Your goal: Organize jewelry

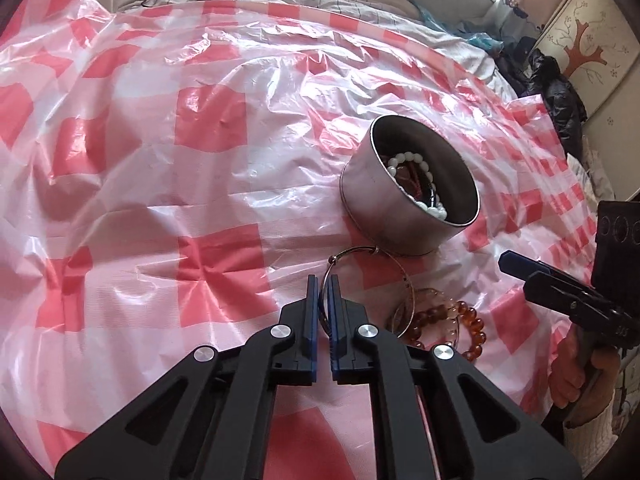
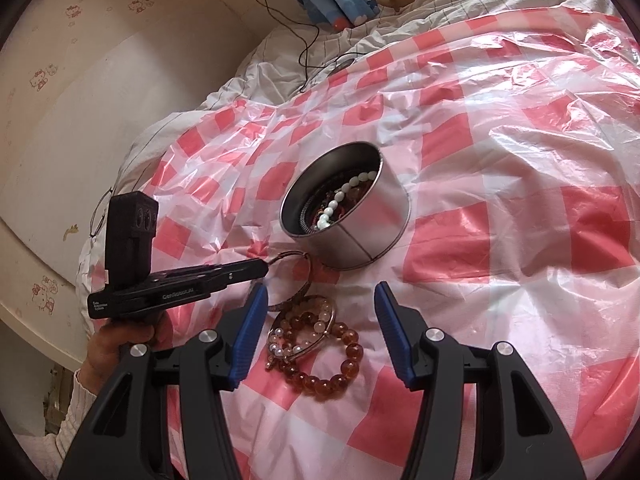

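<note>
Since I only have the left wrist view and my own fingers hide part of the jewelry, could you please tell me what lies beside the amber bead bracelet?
Observer: A small pearl bracelet lies against the amber bead bracelet, on its left in the right wrist view.
Operator: Thank you. Is the right gripper carrying anything?
Observer: No, the right gripper stands wide open and empty, with both bracelets showing between its fingers.
</note>
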`<state>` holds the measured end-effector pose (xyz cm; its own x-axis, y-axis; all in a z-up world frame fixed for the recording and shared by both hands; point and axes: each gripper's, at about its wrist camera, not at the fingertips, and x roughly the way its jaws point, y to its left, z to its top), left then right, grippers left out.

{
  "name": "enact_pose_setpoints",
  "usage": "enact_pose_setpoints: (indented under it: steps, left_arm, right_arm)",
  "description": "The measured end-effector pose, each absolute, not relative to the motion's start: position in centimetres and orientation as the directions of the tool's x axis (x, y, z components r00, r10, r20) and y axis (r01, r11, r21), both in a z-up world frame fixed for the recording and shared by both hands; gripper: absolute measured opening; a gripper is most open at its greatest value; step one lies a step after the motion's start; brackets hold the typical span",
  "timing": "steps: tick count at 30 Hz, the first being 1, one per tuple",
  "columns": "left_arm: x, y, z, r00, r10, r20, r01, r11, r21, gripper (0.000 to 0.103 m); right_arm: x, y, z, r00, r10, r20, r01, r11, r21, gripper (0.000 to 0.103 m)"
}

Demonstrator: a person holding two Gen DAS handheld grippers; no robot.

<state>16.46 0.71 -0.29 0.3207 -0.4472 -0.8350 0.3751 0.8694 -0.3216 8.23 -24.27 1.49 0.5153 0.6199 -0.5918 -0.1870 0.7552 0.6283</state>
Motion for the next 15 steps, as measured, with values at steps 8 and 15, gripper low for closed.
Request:
enact_pose_setpoints:
  steps: [8, 15]
  left_arm:
    - [16.4, 0.3, -1.3, 0.282, -0.422, -0.862, 0.385, 0.872, -0.301, 0.008]
    - [16.3, 0.3, -1.3, 0.280, -0.420, -0.863, 0.383, 0.873, -0.301, 0.012]
  right_arm:
    - [8.6, -22.7, 0.0, 0.387, 0.731, -0.562, -0.203, 0.662, 0.722, 0.054]
    - [9.6, -23.3, -0.7, 0.404, 0.759, -0.511, -0.170, 0.611, 0.773, 0.058]
